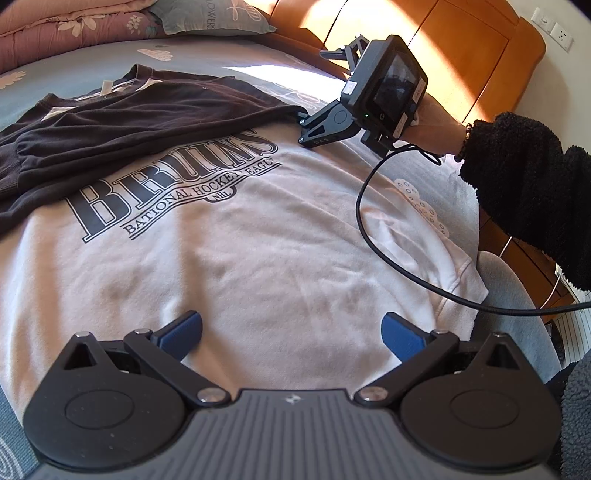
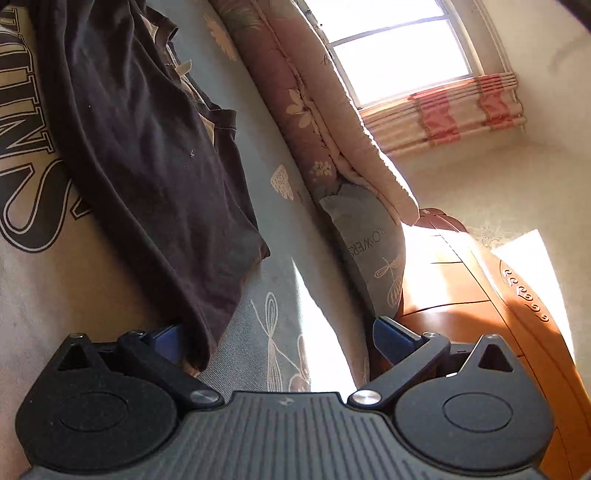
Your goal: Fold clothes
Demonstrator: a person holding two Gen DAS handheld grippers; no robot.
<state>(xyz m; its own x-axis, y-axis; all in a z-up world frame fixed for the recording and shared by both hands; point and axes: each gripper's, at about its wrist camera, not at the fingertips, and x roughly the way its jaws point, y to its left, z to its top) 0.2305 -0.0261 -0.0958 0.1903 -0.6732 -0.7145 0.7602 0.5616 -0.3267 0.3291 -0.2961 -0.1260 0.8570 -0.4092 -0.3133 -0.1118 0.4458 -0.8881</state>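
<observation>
Bed, left wrist view: grey-blue patterned sheet (image 1: 221, 55) under everything; wooden headboard (image 1: 461, 55) far right, pillow (image 1: 214, 18) and pink quilt (image 1: 55, 29) at the top.
White sweatshirt (image 1: 240, 240): spread flat, print side up, "BRUINS" lettering running left to right across the view; its near part is cut off by the gripper body.
Black garment (image 1: 129, 114): lies over the sweatshirt's far left part, covering the top of the lettering; its left end runs out of view.
Left gripper (image 1: 291, 332): jaws wide apart above the sweatshirt, gripping nothing.
Right gripper (image 1: 306, 129): at the black garment's right corner; fingertips hard to make out here.
Sleeve (image 1: 535, 192): black fleece, cable (image 1: 369, 229) trailing over the sweatshirt.
Right wrist view, right gripper (image 2: 277, 339): jaws spread, the left blue finger (image 2: 166, 339) partly hidden behind the garment's hem.
Black garment (image 2: 147, 166): long axis running from the gripper up-left, its edge beside bare sheet (image 2: 280, 295).
Open room: sunlit sheet strip between garment and pillow (image 2: 369, 251).
Background: window (image 2: 388, 48), quilt (image 2: 314, 110), headboard (image 2: 461, 295).
</observation>
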